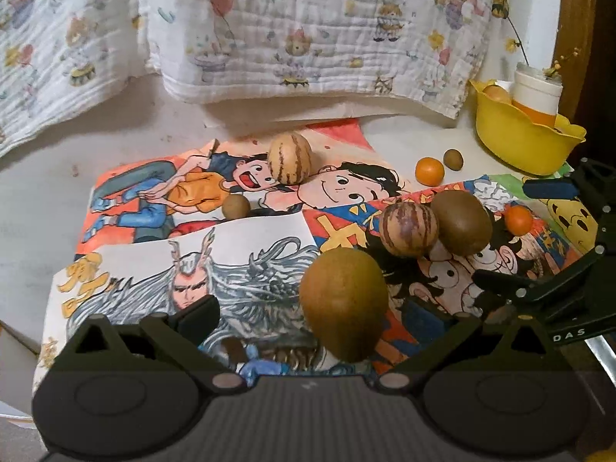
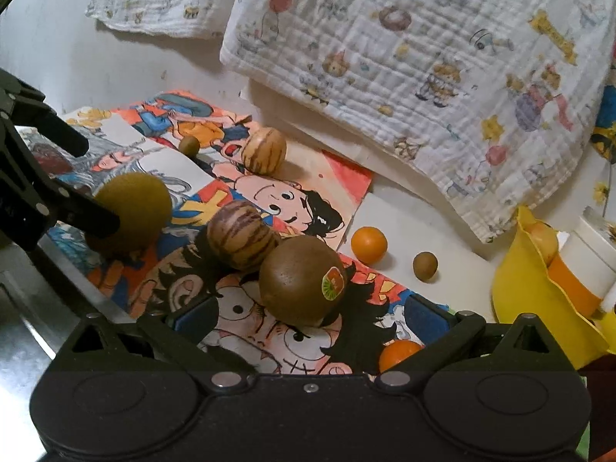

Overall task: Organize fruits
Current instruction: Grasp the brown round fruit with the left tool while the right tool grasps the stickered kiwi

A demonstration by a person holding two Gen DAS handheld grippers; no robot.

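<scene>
Fruits lie on cartoon drawings [image 1: 200,238] on a white table. My left gripper [image 1: 313,317] is open, its jaws either side of a brown kiwi [image 1: 343,302]; the kiwi also shows in the right wrist view [image 2: 133,211]. My right gripper [image 2: 312,315] is open around a second kiwi [image 2: 302,279] with a sticker. A striped melon [image 2: 242,240] touches that kiwi. Another striped melon [image 1: 289,158] sits farther back. A small orange [image 2: 369,244] and two small brown fruits [image 2: 425,265] [image 1: 235,206] lie apart. Another orange [image 2: 398,352] lies by my right finger.
A yellow bowl [image 1: 516,142] at the right holds a fruit and a white and orange container [image 1: 537,94]. A printed white cloth [image 1: 269,30] hangs over the back of the table. The table's metal edge [image 2: 23,331] is near left.
</scene>
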